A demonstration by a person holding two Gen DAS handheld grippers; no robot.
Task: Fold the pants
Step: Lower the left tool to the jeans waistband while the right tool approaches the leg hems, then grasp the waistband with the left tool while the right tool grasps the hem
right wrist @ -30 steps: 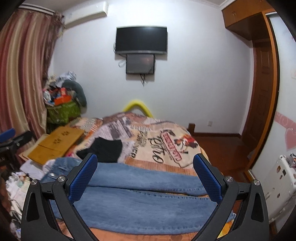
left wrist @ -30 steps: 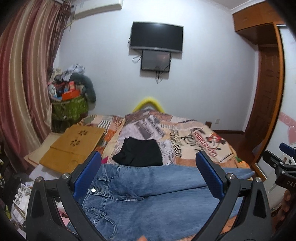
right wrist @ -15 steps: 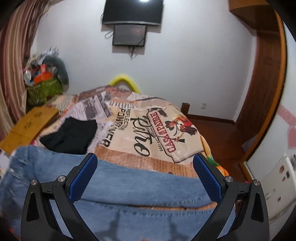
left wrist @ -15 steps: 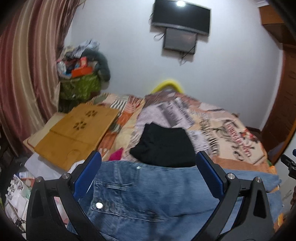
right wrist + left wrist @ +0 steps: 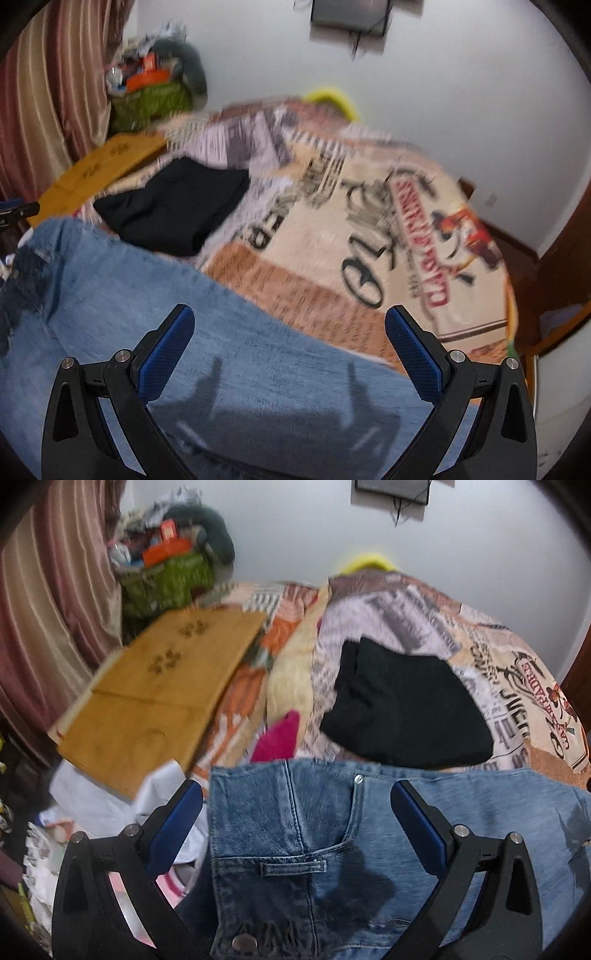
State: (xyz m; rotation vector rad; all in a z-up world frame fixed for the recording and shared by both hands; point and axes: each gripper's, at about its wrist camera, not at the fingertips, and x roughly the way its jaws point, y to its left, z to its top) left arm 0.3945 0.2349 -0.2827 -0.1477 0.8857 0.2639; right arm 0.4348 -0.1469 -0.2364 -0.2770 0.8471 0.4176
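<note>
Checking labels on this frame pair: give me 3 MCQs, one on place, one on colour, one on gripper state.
1. Where does the folded black garment lie?
A. on the patterned bedspread, beyond the light blue denim jeans
B. on the tan wooden board
C. on the floor

2. What colour are the pads on the left gripper?
A. red
B. blue
C. yellow

3. What state is the right gripper in?
A. shut on the jeans
B. shut on the black garment
C. open above the jeans

Answers:
1 A: it rests on the print past the waistband.
2 B: both finger pads show blue.
3 C: the jaws stand wide apart, nothing between them.
</note>
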